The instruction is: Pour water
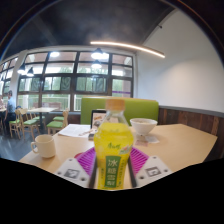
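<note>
A plastic bottle (112, 145) of yellow drink, with a yellow cap and a green-white label, stands upright between my fingers. My gripper (112, 160) has its purple pads (86, 160) pressed against both sides of the bottle, so it is shut on it. A white mug (44, 146) stands on the wooden table (185, 140) to the left, beyond the fingers. A white bowl (143, 126) sits on the table to the right, behind the bottle.
A flat white sheet or book (72, 130) lies on the table behind the mug. A green bench seat (145, 107) stands at the table's far side. Chairs, tables and a person (10, 105) are at the far left by large windows.
</note>
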`<state>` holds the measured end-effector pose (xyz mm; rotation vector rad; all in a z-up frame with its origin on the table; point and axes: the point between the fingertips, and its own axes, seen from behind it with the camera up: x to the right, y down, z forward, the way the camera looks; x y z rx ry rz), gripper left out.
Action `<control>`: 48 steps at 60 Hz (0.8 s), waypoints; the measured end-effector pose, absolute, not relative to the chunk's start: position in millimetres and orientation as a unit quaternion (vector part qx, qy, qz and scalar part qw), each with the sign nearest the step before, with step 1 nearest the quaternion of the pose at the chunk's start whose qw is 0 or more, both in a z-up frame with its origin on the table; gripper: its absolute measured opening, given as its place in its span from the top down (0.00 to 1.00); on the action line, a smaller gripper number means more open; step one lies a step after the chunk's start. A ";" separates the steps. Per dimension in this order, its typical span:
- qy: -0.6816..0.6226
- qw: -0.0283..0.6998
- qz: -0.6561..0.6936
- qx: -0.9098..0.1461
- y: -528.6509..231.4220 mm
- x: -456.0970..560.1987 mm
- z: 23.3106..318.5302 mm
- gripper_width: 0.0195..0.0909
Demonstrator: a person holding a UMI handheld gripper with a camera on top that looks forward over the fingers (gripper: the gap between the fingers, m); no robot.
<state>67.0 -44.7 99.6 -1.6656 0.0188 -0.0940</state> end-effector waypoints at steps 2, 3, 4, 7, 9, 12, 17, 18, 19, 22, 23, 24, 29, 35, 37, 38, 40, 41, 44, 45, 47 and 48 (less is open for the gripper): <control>0.016 0.672 -0.037 -0.739 -43.2 64.5 96.7 0.65; 0.022 0.678 -0.038 -0.734 -39.6 66.3 95.2 0.65; 0.026 0.681 -0.040 -0.731 -40.1 67.3 96.3 0.66; 0.021 0.688 -0.045 -0.724 -39.7 63.5 97.0 0.73; 0.016 0.691 -0.042 -0.722 -39.6 61.1 97.0 0.76; 0.011 0.693 -0.043 -0.720 -38.6 58.8 95.8 0.85; 0.008 0.687 -0.041 -0.726 -34.5 57.9 94.8 0.88; 0.004 0.684 -0.040 -0.729 -33.2 57.1 94.5 0.88; -0.001 0.681 -0.042 -0.731 -31.3 56.8 94.6 0.88; -0.017 0.677 -0.060 -0.734 -28.2 60.5 103.9 0.88; -0.026 0.678 -0.073 -0.731 -20.5 59.9 104.9 0.88; -0.038 0.677 -0.082 -0.730 -17.0 61.9 110.0 0.88; -0.110 0.676 -0.163 -0.710 4.8 52.3 130.3 0.89; -0.227 0.657 -0.283 -0.660 36.3 26.2 165.0 0.89; -0.269 0.642 -0.329 -0.638 45.6 14.0 172.5 0.89; -0.288 0.634 -0.352 -0.626 48.8 7.6 175.1 0.89; -0.328 0.614 -0.394 -0.601 55.6 -5.8 179.2 0.89; -0.355 0.601 -0.409 -0.588 60.3 -2.1 193.0 0.89; -0.415 0.566 -0.474 -0.531 72.1 -26.9 186.5 0.89; -0.433 0.551 -0.496 -0.512 74.4 -33.4 184.7 0.89; -0.467 0.521 -0.535 -0.474 77.3 -44.8 182.1 0.88; -0.490 0.502 -0.548 -0.457 76.5 -41.5 199.7 0.89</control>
